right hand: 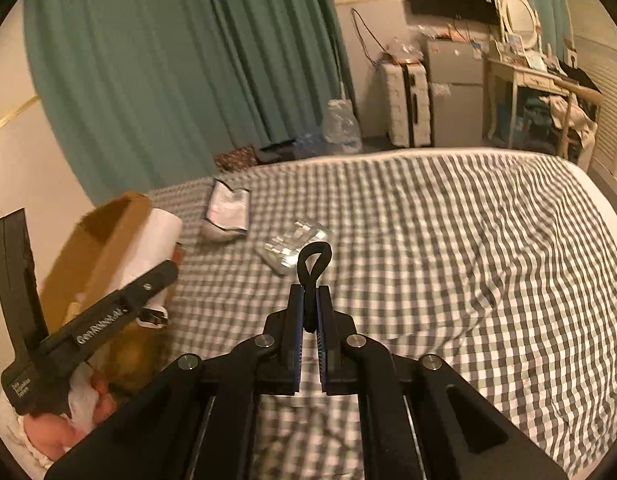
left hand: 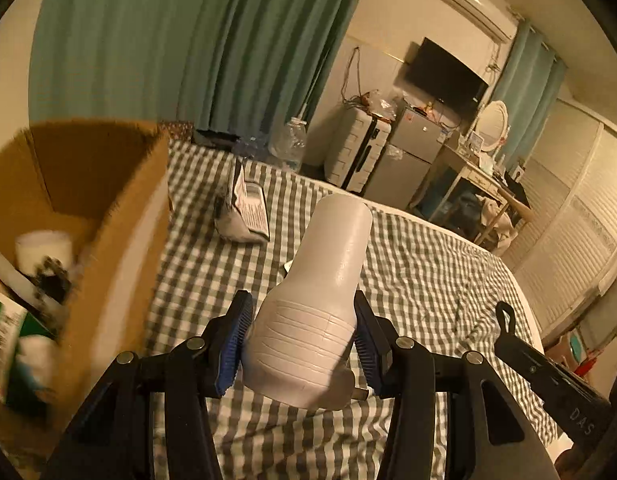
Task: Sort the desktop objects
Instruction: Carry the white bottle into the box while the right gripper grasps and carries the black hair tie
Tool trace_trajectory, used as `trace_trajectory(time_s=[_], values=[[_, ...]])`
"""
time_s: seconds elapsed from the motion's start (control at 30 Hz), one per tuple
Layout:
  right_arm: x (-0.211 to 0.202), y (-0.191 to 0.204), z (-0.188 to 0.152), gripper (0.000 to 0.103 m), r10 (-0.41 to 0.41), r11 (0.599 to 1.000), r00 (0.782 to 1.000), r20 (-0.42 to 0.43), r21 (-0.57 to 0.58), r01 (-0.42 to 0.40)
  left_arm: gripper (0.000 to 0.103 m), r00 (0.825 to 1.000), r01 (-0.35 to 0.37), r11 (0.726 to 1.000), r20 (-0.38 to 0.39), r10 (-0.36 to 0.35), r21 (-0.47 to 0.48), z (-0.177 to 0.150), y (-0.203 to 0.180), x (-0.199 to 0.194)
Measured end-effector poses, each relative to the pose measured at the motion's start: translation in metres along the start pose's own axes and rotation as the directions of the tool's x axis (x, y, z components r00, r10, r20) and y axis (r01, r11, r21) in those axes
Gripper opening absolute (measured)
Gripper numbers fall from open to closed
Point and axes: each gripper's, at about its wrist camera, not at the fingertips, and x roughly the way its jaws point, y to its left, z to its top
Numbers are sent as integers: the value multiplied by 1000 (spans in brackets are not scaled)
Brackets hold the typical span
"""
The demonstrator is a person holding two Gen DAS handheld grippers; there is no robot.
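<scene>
My left gripper (left hand: 302, 344) is shut on a white hair dryer (left hand: 320, 280), held above the checked bed just right of an open cardboard box (left hand: 120, 216). The box holds a white cup (left hand: 44, 248) and a green carton (left hand: 8, 332). In the right wrist view the dryer (right hand: 156, 240) and left gripper (right hand: 108, 316) sit beside the box (right hand: 108, 224). My right gripper (right hand: 310, 320) is shut on a black looped strap (right hand: 314, 264) above the bed. A white pouch (right hand: 226, 212) and a clear plastic packet (right hand: 292, 242) lie on the bed.
The bed has a grey-and-white checked sheet (right hand: 448, 248). Green curtains (right hand: 168, 60) hang behind. A suitcase (right hand: 406, 100), a small fridge (right hand: 456, 92) and a dressing table (right hand: 540, 76) stand beyond the bed's far edge. A plastic water jug (right hand: 340, 124) sits on the floor.
</scene>
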Motion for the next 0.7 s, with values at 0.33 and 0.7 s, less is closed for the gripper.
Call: trace_trajectory(time_s=[0.33,0.7], values=[[-34,76,16,6,108,990,993,50,-93,-103,50,997,-58,998,48,57,26,54,41,-80],[15,200,22,6,302,918,951,-71,-247,-310,50,967,-253,967,24,253,-1,78,153,-93]])
